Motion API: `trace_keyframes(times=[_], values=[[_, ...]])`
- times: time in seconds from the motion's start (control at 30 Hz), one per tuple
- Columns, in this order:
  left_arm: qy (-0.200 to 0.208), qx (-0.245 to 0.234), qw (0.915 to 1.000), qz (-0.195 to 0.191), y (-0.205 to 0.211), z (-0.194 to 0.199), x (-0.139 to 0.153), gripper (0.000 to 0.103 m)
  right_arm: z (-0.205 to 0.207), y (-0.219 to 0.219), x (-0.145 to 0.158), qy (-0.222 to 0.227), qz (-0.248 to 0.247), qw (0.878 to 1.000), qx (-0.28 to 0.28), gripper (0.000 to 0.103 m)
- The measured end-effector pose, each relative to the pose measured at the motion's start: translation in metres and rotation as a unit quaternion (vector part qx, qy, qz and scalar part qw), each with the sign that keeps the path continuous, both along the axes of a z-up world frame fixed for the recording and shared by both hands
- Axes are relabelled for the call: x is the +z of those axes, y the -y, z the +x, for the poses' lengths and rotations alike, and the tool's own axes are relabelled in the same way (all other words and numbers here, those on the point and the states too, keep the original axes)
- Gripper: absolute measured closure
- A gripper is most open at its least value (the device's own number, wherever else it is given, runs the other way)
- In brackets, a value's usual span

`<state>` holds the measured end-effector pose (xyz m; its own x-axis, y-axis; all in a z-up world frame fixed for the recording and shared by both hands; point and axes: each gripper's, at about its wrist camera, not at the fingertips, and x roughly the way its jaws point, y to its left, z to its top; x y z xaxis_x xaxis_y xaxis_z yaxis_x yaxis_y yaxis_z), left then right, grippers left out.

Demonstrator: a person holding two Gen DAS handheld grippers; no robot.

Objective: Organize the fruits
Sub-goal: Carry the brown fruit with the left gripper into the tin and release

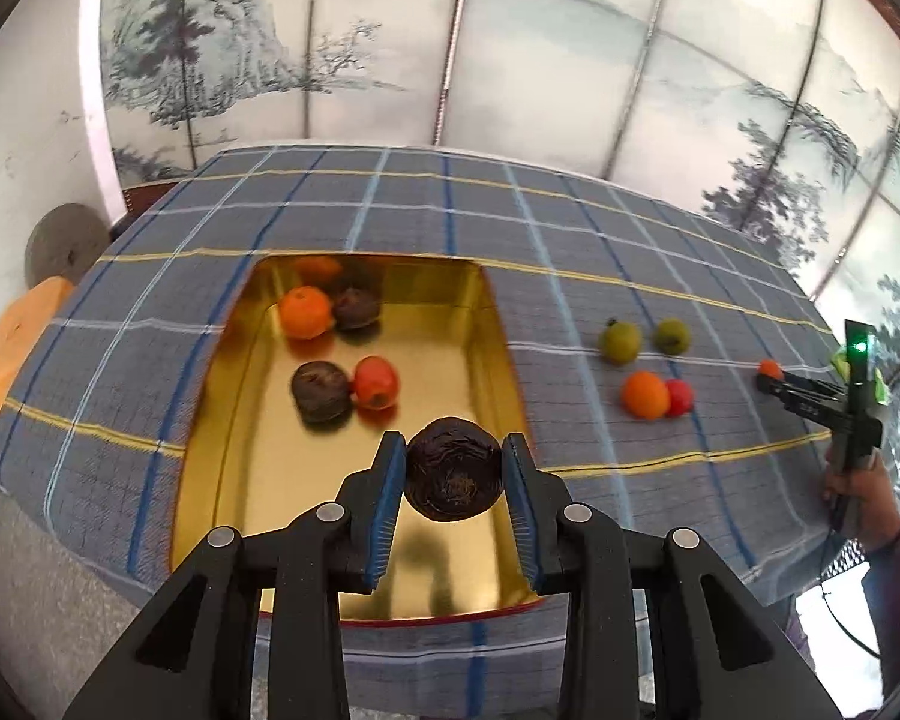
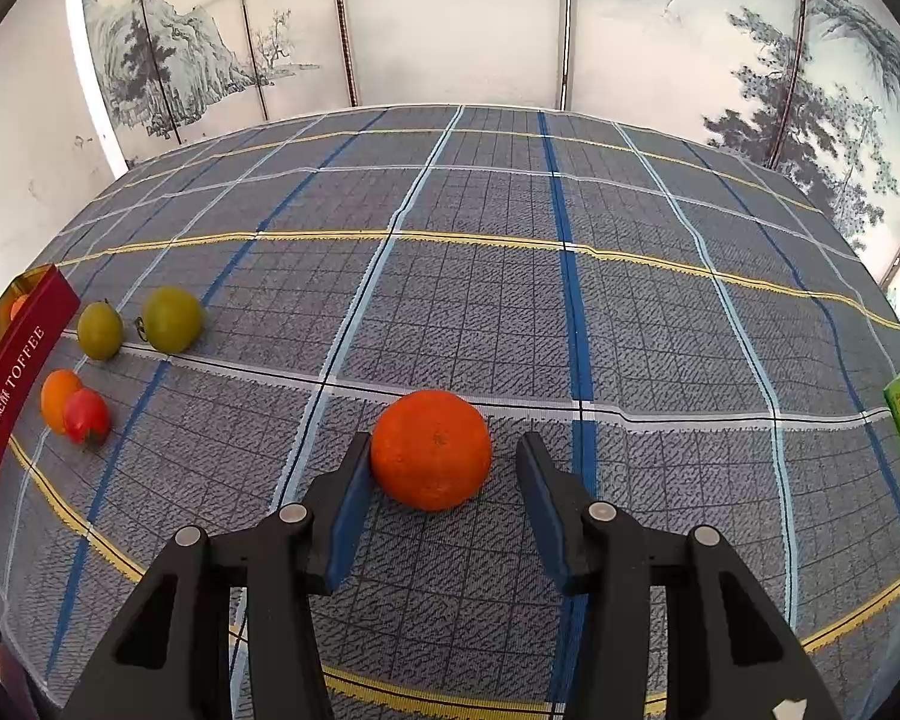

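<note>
Writing: "TOFFEE" in pale capitals on the tin's (image 2: 15, 384) dark red outer wall, with small characters beside it too fine to read
Tin: rectangular, mirror-gold inside, holding two oranges, two dark wrinkled fruits and a red one
Left gripper (image 1: 453, 468): blue ribbed pads clamped on a dark wrinkled round fruit (image 1: 453, 476) above the tin's near end
Right gripper (image 2: 444, 480): jaws apart around a dimpled orange (image 2: 431, 449) resting on the cloth; pad contact cannot be told
Cloth (image 2: 630, 330): grey woven plaid, with blue, white and yellow stripes
Loose fruit: two green, one orange, one red, beside the tin
</note>
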<state>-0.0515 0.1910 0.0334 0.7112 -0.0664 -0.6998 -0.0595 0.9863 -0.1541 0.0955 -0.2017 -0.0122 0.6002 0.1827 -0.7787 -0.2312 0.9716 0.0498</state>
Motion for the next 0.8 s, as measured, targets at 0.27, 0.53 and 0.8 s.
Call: trace_keyframes(times=[0.27, 0.53, 0.8], values=[[-0.001, 0.020, 0.9992, 0.036, -0.005, 0.000, -0.012, 0.069, 0.000, -0.001, 0.000, 0.001, -0.008, 1.000, 0.000, 0.059], [0.004, 0.035, 0.9970, 0.069, -0.010, 0.003, -0.017, 0.069, 0.001, -0.001, 0.000, 0.001, -0.011, 1.000, 0.000, 0.058], [0.010, 0.049, 0.9948, 0.089, -0.011, 0.002, -0.016, 0.069, 0.001, -0.001, 0.000, 0.001, -0.012, 1.000, 0.000, 0.058]])
